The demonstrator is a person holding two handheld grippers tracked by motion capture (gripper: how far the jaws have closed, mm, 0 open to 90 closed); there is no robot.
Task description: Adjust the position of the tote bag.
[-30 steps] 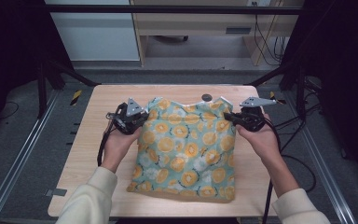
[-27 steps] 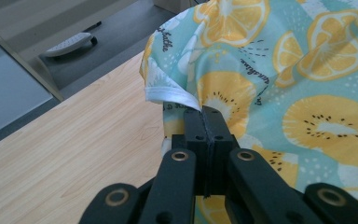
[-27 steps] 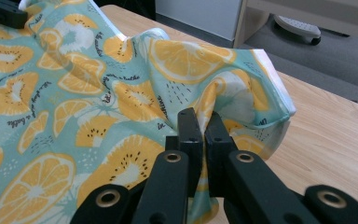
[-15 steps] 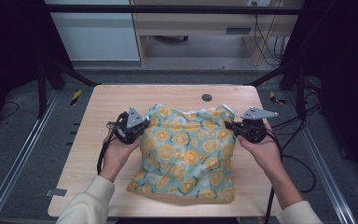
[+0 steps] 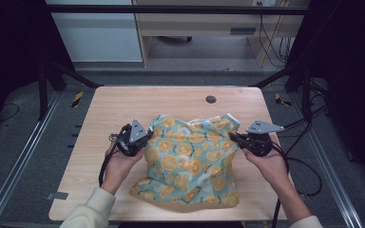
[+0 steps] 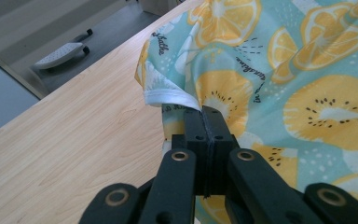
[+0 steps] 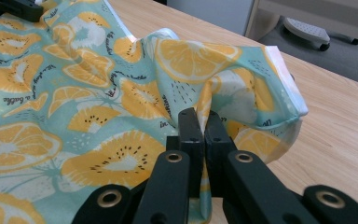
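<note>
A teal cloth (image 5: 190, 159) printed with orange and lemon slices lies rumpled on the wooden table (image 5: 171, 102). My left gripper (image 5: 142, 141) is shut on the cloth's left edge; in the left gripper view its jaws pinch the fabric (image 6: 242, 84) beside a white hem. My right gripper (image 5: 234, 137) is shut on the cloth's right edge, and in the right gripper view a fold of the cloth (image 7: 121, 93) runs between its jaws. The cloth's far part bunches up between the two grippers, while its near part rests flat on the table.
A small dark round hole (image 5: 211, 99) sits in the tabletop beyond the cloth. Bare wood lies to the left and at the far side. Cables (image 5: 309, 166) trail off the right table edge. A shelf unit (image 5: 204, 28) stands on the floor behind.
Both grippers have come toward the near edge and down with the cloth. The cloth's far edge has been drawn back from the hole, and it bunches more in the middle.
</note>
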